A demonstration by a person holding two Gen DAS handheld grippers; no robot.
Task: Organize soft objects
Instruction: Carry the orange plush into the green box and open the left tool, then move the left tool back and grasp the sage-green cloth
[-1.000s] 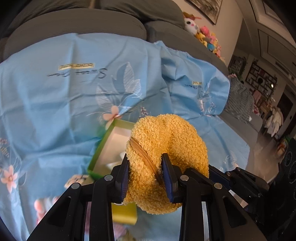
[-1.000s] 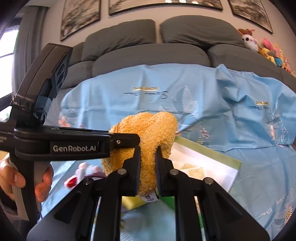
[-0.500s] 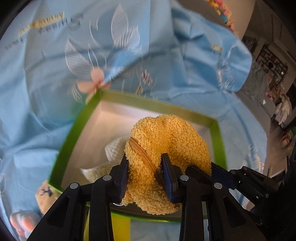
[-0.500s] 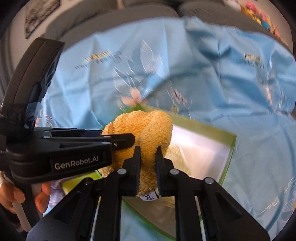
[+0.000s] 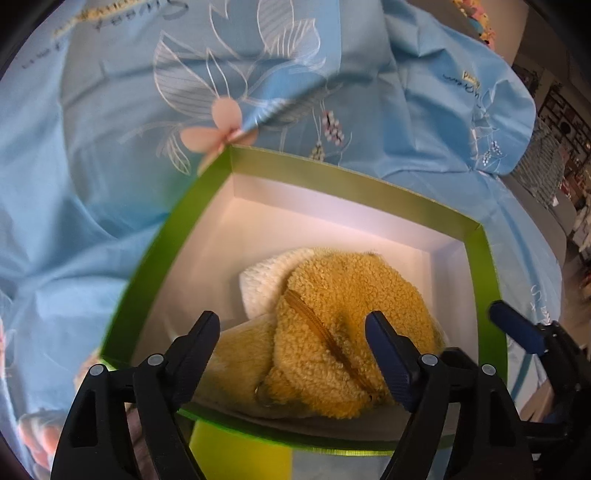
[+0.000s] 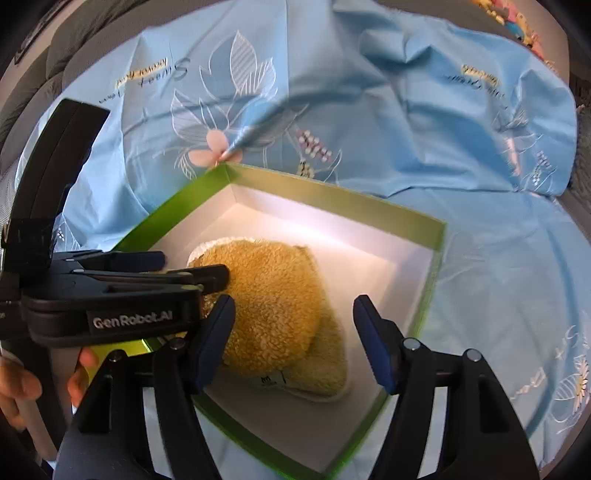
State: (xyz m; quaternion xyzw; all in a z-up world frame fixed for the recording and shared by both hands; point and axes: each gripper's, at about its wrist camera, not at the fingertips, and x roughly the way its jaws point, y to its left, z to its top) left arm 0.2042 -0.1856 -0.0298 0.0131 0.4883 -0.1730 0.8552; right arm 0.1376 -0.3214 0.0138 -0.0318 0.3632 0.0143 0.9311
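A fluffy yellow zip pouch (image 5: 343, 314) lies inside the green box (image 5: 351, 181) with a white lining. It rests on a white knitted piece (image 5: 266, 280) and a pale yellow cloth (image 5: 240, 354). My left gripper (image 5: 291, 332) straddles the pouch, its jaws opening, and the pads stand clear of the fluff. In the right wrist view the same pouch (image 6: 269, 306) lies in the box (image 6: 332, 195). My right gripper (image 6: 293, 314) hangs over it, its jaws also opening, with nothing pressed between the pads. The left gripper (image 6: 192, 267) reaches in from the left.
A light blue flowered sheet (image 6: 406, 129) covers the sofa seat all round the box. A hand (image 6: 22, 387) holds the left gripper's handle at the lower left. Plush toys (image 5: 484, 33) sit far back on the right. A yellow-green flap (image 5: 240, 454) lies by the box's near edge.
Both grippers came down over the box with the pouch pinched between them. Both have now spread their jaws, and the pouch has dropped onto the things in the box.
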